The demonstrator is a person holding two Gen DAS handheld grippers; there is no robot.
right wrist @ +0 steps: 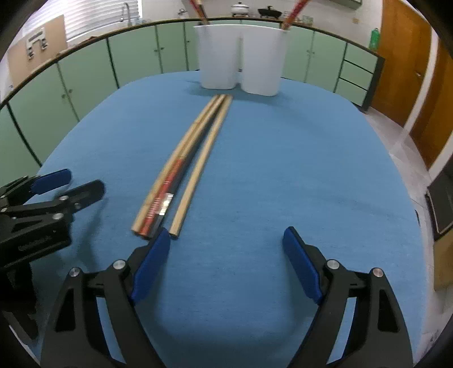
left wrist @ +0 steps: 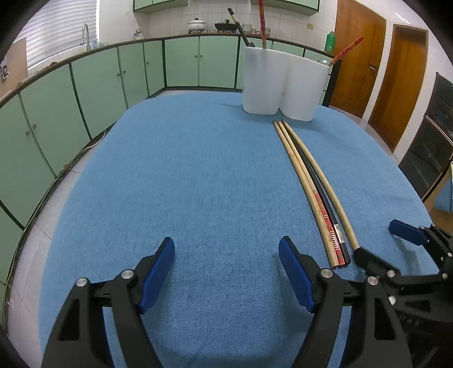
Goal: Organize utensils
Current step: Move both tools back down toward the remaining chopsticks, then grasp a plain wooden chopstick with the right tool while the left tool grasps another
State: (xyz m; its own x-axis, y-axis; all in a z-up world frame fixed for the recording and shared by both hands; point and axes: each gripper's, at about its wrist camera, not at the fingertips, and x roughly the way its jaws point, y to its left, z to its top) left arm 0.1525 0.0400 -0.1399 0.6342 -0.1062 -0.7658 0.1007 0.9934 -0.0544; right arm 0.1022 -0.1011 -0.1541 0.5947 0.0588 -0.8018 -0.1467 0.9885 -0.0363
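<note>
Several chopsticks (left wrist: 308, 181) (right wrist: 184, 161) lie side by side on the blue tablecloth (left wrist: 184, 184): pale wooden ones, a red-patterned one and a black one. Their far tips point at a white two-compartment holder (left wrist: 283, 82) (right wrist: 240, 53) that has red chopsticks (left wrist: 262, 22) standing in it. My right gripper (right wrist: 226, 232) (left wrist: 379, 240) is open at their near ends. The plain outer chopstick's end (right wrist: 174, 233) lies just inside its left finger, and no pad presses on it. My left gripper (left wrist: 226, 246) (right wrist: 76, 181) is open over bare cloth, left of the bundle.
Green cabinets (left wrist: 99, 85) under a counter curve round the left and back. A pot (left wrist: 196, 25) and a pan (left wrist: 226, 27) stand on that counter. Wooden doors (left wrist: 356, 56) and a dark oven (left wrist: 430, 150) are to the right. The table's far edge runs just behind the holder.
</note>
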